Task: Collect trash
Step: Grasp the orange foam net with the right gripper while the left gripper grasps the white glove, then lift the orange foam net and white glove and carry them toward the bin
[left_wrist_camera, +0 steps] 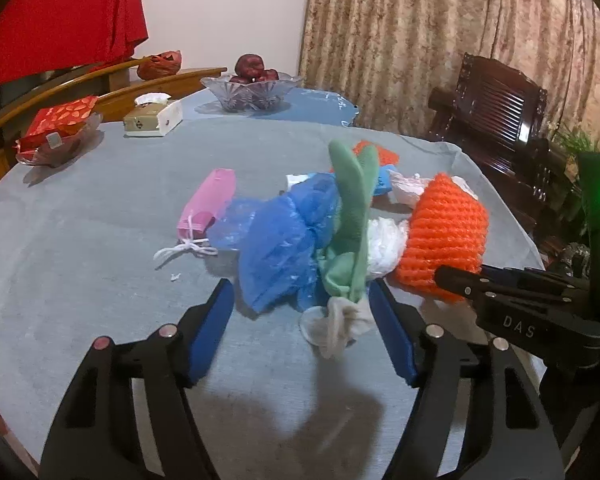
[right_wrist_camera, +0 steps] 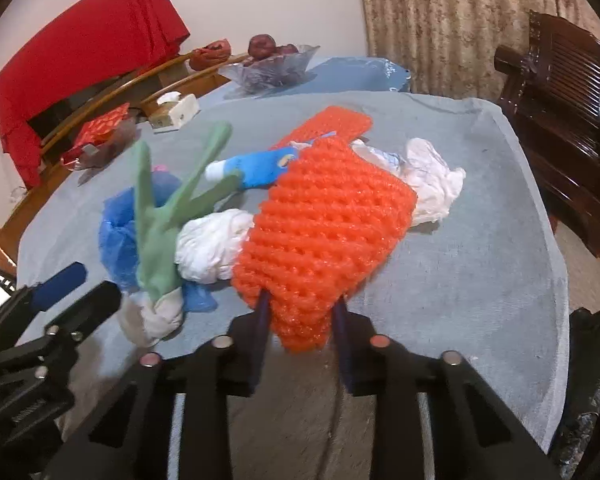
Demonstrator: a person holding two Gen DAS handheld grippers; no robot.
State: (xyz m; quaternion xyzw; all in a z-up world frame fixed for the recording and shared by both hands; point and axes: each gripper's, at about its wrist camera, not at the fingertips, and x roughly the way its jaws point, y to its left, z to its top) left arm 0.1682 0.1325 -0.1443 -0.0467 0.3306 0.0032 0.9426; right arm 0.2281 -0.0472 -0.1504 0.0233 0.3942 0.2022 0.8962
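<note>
Grey-clothed table (right_wrist_camera: 480, 280), littered. Right gripper (right_wrist_camera: 302, 316) pinches the orange foam net (right_wrist_camera: 324, 232) at lower centre; left gripper (left_wrist_camera: 304, 320), jaws apart, straddles the green rag (left_wrist_camera: 350, 240) lying straight ahead.

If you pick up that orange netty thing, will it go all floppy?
Probably a bit. The orange foam net looks soft and full of holes, so it should be very light and bend easily. The right hand-held gripper already squeezes its edge, and it seems to dent rather than slip.
</note>
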